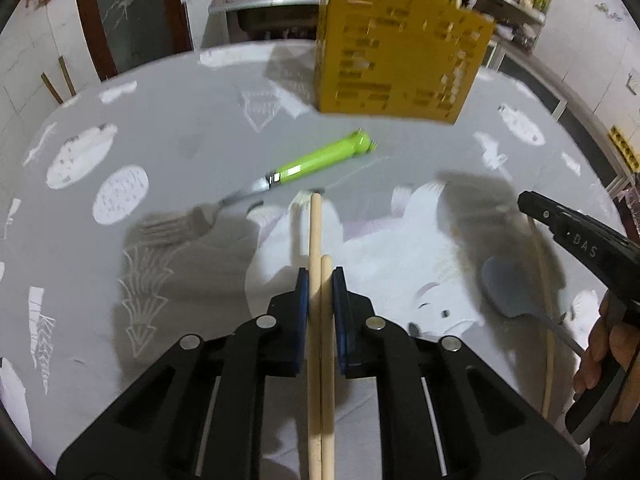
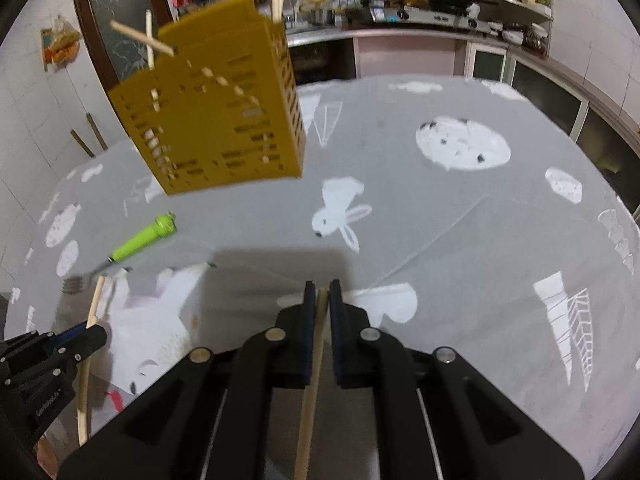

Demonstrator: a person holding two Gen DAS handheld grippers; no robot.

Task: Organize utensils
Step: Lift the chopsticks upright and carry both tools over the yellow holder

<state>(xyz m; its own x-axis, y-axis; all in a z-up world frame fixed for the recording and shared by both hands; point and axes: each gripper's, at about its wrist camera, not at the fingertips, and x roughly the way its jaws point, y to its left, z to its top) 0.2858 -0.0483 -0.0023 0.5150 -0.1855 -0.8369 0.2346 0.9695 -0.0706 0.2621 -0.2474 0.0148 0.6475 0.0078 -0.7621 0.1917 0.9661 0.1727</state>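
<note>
Chopsticks (image 1: 320,320) sat pinched between my left gripper's (image 1: 320,280) blue pads, two pale sticks side by side with tips uneven, one reaching well past the other toward the fork (image 1: 256,188). My right gripper (image 2: 319,300) was clamped narrow on a single stick (image 2: 314,360) that ran back under the camera. The yellow holder (image 1: 396,48) stood at the far side of the table (image 1: 192,132), already carrying several sticks that poked out of its top, and the green-handled fork lay on the cloth between me and it, tines toward me. To do this step well, I judged I had to keep both grips firm, since round sticks would roll or slide out of flat pads if I eased off. I reckoned the left pair should go in first, tips tilted down over the holder's open top, well clear of the sticks leaning there, so nothing jammed. I thought it wise to lift high enough to pass over the fork and not to knock the light holder, which looked easy to tip. A pale spoon (image 1: 508,288) near my right side remained for later, as did the fork.
</note>
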